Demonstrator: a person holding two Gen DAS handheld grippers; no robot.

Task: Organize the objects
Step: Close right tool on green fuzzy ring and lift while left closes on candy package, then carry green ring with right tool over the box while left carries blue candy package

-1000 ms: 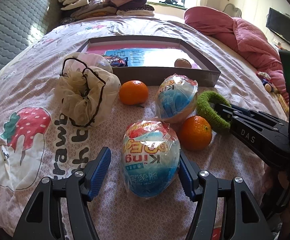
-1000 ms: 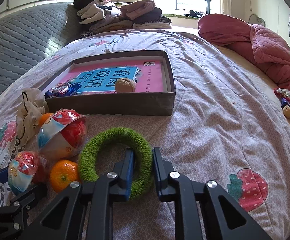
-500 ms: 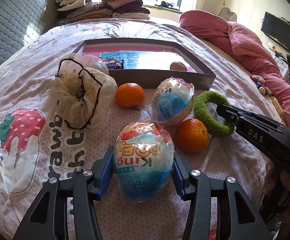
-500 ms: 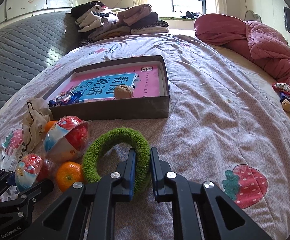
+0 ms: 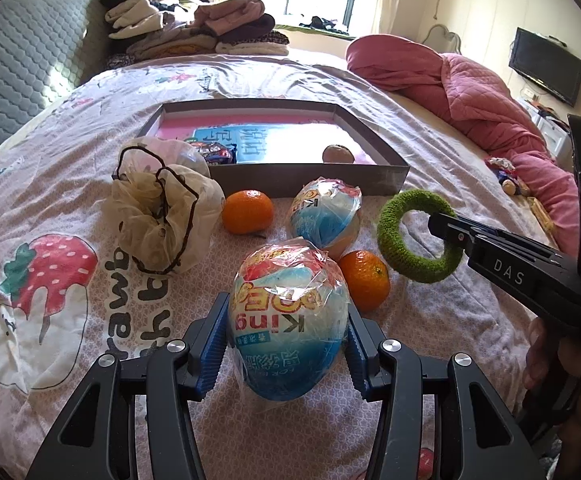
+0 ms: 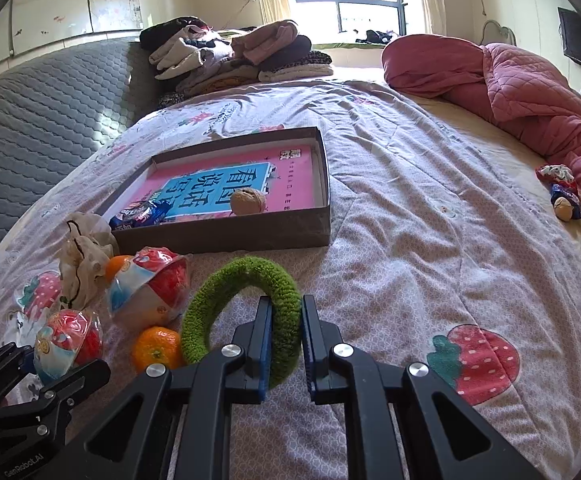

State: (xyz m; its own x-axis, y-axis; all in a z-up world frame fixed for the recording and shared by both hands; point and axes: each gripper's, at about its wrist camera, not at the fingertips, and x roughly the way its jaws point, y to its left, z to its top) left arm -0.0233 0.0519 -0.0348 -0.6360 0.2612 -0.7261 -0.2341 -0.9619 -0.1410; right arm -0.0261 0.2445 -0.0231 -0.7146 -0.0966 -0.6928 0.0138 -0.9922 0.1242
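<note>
My left gripper [image 5: 286, 344] is shut on a plastic-wrapped toy egg [image 5: 288, 320] and holds it just above the bedspread; the egg also shows in the right wrist view [image 6: 68, 342]. My right gripper [image 6: 284, 340] is shut on a green fuzzy ring [image 6: 242, 312] and holds it off the bed; in the left wrist view the ring [image 5: 418, 236] hangs from the right gripper [image 5: 440, 220]. A shallow grey box [image 5: 310, 178] lies beyond, holding a pink book, a walnut [image 6: 247, 201] and a snack packet [image 6: 140, 212].
On the bedspread lie a second wrapped egg [image 5: 324, 218], two oranges [image 5: 247, 211] [image 5: 364, 280] and a cream scrunchie [image 5: 162, 216]. A pink quilt [image 6: 510, 92] is heaped at the right, folded clothes [image 6: 234, 56] at the bed's head. Small toys [image 6: 562, 196] lie by the quilt.
My left gripper closed on the near egg and lifted it slightly. My right gripper raised the green ring off the bed.
</note>
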